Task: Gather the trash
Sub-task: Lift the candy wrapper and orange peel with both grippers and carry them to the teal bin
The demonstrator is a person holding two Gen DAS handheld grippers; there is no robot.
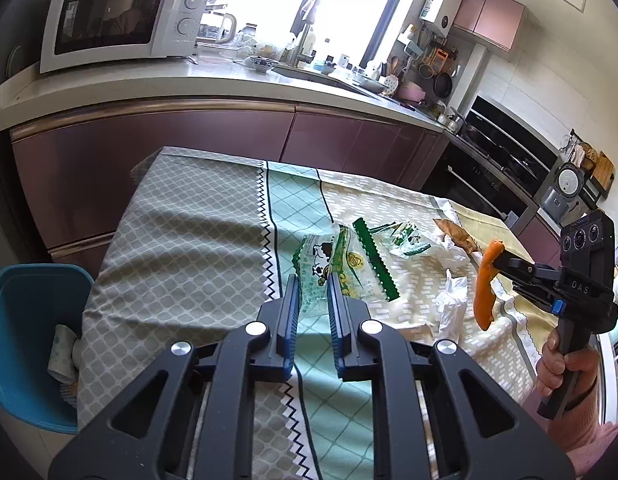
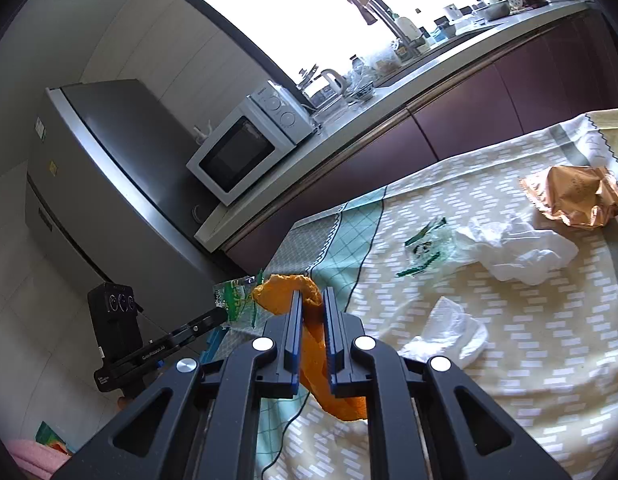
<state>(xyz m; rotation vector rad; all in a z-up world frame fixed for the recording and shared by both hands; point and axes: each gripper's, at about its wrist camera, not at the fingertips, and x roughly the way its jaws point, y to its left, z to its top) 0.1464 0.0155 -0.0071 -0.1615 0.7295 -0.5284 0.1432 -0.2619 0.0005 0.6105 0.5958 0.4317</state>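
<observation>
My left gripper (image 1: pixel 313 284) is shut on a clear plastic wrapper with green print and a cow picture (image 1: pixel 341 264), whose far end still lies on the tablecloth. My right gripper (image 2: pixel 311 298) is shut on an orange peel (image 2: pixel 315 356) and holds it above the table; the peel (image 1: pixel 486 280) and the right gripper (image 1: pixel 497 261) also show in the left wrist view. A smaller clear green wrapper (image 2: pixel 423 254), crumpled white tissues (image 2: pixel 521 254) (image 2: pixel 449 334) and a golden-brown snack wrapper (image 2: pixel 577 196) lie on the cloth.
A blue bin (image 1: pixel 25 344) with trash inside stands on the floor left of the table (image 1: pixel 181 240). A counter with a microwave (image 1: pixel 121 20) and a sink runs behind. A fridge (image 2: pixel 97 184) stands at the far left.
</observation>
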